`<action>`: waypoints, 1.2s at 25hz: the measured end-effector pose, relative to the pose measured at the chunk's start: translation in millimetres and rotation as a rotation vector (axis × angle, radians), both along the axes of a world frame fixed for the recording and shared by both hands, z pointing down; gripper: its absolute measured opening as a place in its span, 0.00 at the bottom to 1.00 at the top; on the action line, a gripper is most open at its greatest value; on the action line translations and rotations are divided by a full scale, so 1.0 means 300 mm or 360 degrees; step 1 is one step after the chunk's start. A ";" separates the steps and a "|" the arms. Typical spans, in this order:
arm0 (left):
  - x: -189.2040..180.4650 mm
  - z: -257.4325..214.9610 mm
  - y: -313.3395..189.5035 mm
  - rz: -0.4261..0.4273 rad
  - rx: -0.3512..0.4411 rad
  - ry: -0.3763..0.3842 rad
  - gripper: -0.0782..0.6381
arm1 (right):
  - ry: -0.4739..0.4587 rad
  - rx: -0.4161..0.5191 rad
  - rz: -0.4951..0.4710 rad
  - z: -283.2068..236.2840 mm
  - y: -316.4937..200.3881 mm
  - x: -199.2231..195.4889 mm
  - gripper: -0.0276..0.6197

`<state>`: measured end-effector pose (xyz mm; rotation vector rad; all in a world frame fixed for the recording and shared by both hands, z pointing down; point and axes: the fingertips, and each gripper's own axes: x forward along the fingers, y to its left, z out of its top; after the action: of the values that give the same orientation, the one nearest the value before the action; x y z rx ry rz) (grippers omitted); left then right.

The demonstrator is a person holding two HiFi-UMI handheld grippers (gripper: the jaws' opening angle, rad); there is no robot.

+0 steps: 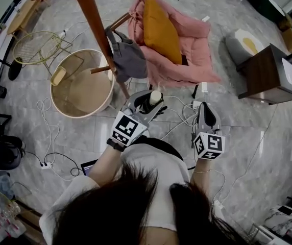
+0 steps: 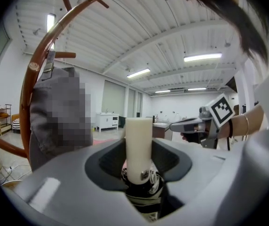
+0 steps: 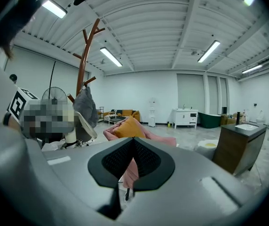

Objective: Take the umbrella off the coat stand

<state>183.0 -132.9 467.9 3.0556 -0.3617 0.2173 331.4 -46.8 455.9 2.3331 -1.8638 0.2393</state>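
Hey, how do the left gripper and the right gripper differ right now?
The left gripper is clamped on the cream handle of the umbrella; the right gripper holds nothing. The left gripper's jaws stand apart around that handle; the right gripper's are together. Both carry a marker cube.

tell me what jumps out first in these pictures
The cream-handled umbrella clamped in the left gripper, close in front of the person, draws the eye first. Beyond it rises the reddish wooden coat stand with a grey garment hanging on it. To its right in the head view, a pink floor seat holds a mustard cushion.
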 end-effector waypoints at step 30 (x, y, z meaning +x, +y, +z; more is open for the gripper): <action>-0.090 0.047 -0.158 -0.0168 0.0035 0.0001 0.41 | 0.0113 0.0058 -0.0200 0.022 -0.170 -0.090 0.05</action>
<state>155.9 -180.3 482.1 3.0465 -0.5275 0.2080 304.4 -97.8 462.4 2.2056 -1.9864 0.1071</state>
